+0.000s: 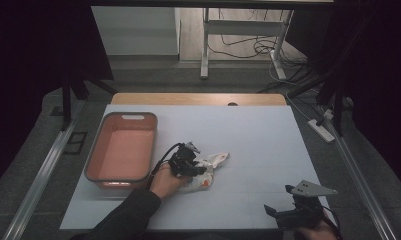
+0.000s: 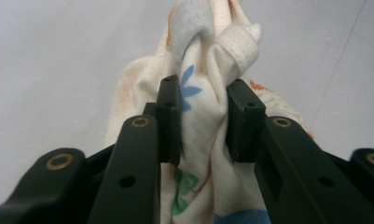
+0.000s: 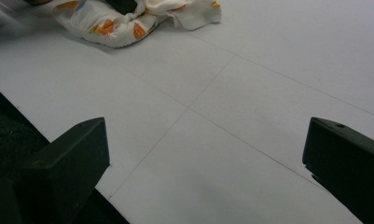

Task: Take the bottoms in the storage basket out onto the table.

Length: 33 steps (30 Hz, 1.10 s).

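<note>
Table (image 1: 258,145) surface, covered by a pale sheet, carries two items: a salmon-pink plastic bin (image 1: 122,150) at the left and a crumpled printed cloth (image 1: 208,170) just to its right, near the middle of the sheet. The bin interior appears bare; nothing lies in it.

Status of the work, judged from this layout: the grasp stage is complete, the transfer stage is not. The cloth rests on the table, apart from the bin, so lifting, carrying left and releasing over the bin are probably all left to do.

The left gripper (image 1: 194,167) sits on the cloth with the person's hand behind it. In the left gripper view its jaws are narrowed onto a bunched fold of the cloth (image 2: 201,116), one pad pressing each side, with a hemmed edge poking up above the pads. The grip looks firm enough for a lift.

The right gripper (image 1: 280,214) waits at the near right edge of the table, well apart from the cloth. Its jaws stand wide with nothing between them, over bare sheet; the cloth (image 3: 128,18) lies far ahead of them.
</note>
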{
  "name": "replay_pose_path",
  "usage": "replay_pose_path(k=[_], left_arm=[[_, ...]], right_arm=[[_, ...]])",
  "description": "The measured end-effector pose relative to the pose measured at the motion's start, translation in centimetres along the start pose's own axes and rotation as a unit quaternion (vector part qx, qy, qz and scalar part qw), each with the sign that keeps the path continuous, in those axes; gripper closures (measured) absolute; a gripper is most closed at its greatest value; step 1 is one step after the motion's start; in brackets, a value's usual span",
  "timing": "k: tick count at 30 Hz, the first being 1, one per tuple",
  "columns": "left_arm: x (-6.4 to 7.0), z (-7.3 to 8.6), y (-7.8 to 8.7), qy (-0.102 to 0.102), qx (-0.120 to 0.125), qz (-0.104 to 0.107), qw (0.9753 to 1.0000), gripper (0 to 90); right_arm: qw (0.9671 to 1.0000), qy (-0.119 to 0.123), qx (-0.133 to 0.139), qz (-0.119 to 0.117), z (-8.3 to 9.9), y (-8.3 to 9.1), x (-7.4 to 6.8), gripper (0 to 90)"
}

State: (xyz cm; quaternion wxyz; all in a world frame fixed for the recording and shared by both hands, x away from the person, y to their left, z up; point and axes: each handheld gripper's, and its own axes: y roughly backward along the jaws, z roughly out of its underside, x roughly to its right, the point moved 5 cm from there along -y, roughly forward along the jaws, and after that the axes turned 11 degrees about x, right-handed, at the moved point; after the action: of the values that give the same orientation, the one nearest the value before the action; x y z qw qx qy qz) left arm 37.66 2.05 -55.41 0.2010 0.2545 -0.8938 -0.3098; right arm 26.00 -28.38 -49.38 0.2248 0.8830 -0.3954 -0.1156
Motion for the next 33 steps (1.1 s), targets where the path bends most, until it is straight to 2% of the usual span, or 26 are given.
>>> replay_pose_path(k=[4,12,14,23,33], left_arm=[[0.01,0.18,-0.23,-0.016,0.003,0.000,0.9999,68.0],[-0.11,0.34,-0.34,-0.031,0.011,0.003,0.9995,67.4],[-0.14,0.35,-0.38,-0.036,0.012,0.000,0.9993,64.5],[0.08,0.15,-0.38,-0.039,0.014,-0.007,0.9991,59.8],[0.16,-0.20,-0.04,-0.044,0.021,-0.015,0.9987,48.9]], right_arm=[[1.0000,0.001,0.000,-0.001,0.00,0.01,-0.01,0.9],[1.0000,0.000,-0.001,-0.001,0.01,-0.03,-0.02,0.9],[1.0000,-0.001,-0.001,-0.001,0.01,-0.02,-0.01,0.9],[1.0000,-0.001,0.001,-0.001,0.00,0.01,0.02,0.9],[1.0000,-0.001,0.002,-0.003,-0.05,-0.04,0.01,0.9]])
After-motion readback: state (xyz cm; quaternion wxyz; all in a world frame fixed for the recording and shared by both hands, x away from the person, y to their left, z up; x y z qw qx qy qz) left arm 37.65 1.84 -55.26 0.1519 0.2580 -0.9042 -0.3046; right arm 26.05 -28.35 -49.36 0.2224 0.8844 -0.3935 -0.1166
